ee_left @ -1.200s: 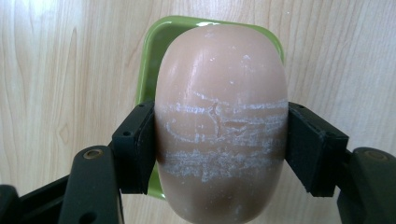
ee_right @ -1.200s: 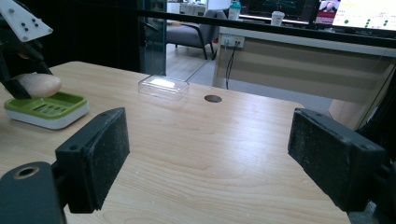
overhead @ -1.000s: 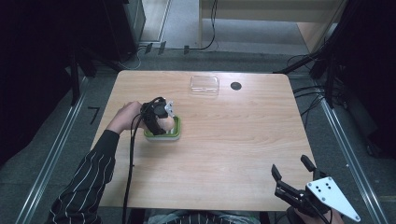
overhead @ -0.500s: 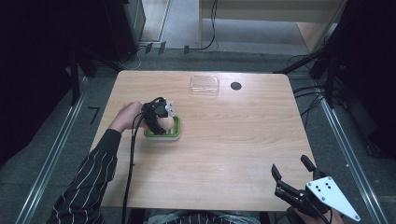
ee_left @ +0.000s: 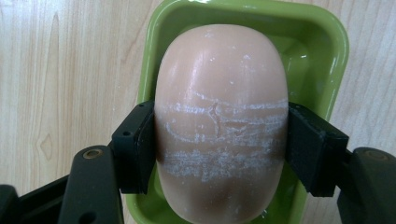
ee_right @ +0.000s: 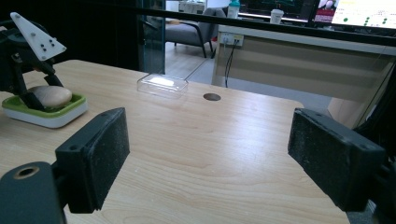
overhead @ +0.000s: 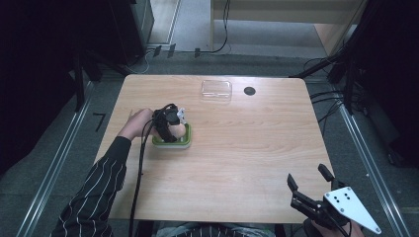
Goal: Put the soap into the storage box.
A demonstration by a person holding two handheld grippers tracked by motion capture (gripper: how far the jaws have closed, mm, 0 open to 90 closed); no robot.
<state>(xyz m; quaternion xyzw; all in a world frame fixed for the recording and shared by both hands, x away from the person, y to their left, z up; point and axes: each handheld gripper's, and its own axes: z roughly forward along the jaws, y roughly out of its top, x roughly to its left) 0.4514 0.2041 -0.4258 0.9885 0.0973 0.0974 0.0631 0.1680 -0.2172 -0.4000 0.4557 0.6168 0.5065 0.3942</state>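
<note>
Soap near end cut off (bottom edge), green dish floor mostly hidden

Looks like an office-style lab with a recording rig. Light wooden table with a cable grommet hole stands on grey carpet, floor rails on both sides, loose cables on the right. Far side: wall sockets, an office chair, lit monitor screens, a paper cup.
</note>
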